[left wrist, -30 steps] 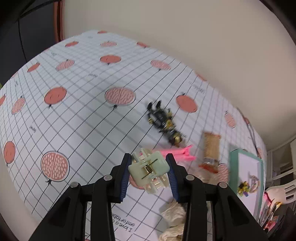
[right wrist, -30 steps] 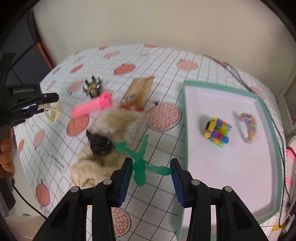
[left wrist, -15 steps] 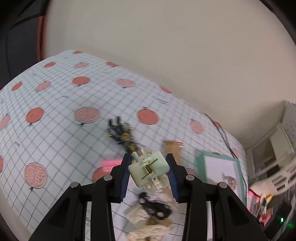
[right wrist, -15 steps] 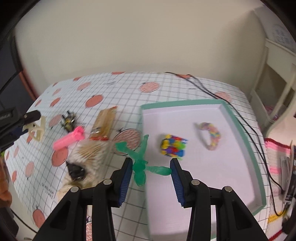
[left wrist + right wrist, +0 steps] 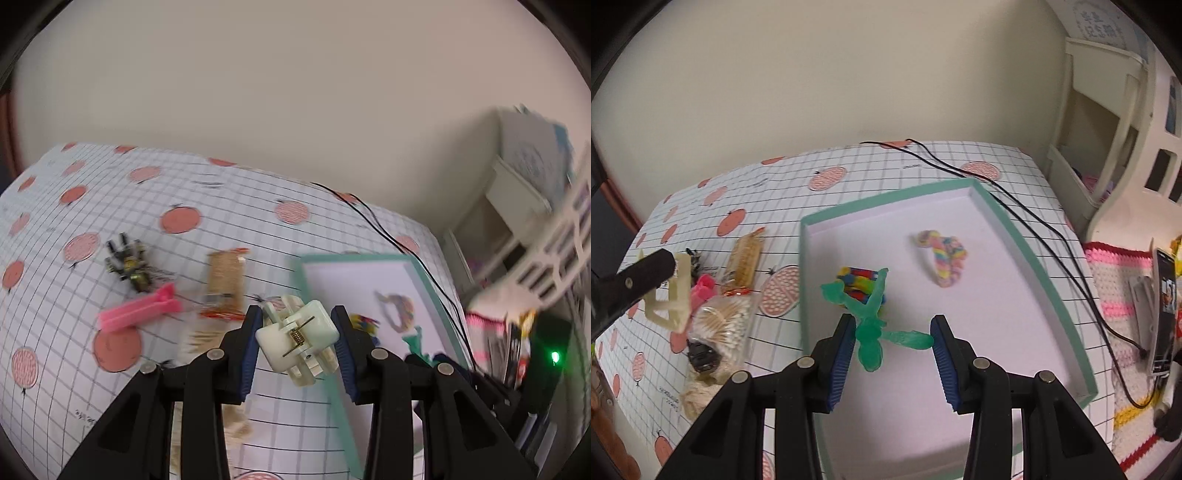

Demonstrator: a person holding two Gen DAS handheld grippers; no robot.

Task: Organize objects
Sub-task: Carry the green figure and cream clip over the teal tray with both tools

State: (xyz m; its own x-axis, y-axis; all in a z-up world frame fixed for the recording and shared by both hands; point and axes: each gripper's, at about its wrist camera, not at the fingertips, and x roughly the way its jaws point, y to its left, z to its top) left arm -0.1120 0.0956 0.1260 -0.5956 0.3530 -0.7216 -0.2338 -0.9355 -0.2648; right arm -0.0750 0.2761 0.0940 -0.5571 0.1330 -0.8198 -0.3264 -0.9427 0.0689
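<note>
Right tool grips green figure above tray.

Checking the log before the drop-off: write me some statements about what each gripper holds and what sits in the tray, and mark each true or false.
1. The left gripper grips a cream hair claw clip. True.
2. The right gripper is empty. False: it holds a green figure.
3. The tray already holds a pastel braided band. True.
4. The pink clip lies inside the tray. False: it lies on the tablecloth.
5. A black cable runs past the tray. True.
</note>
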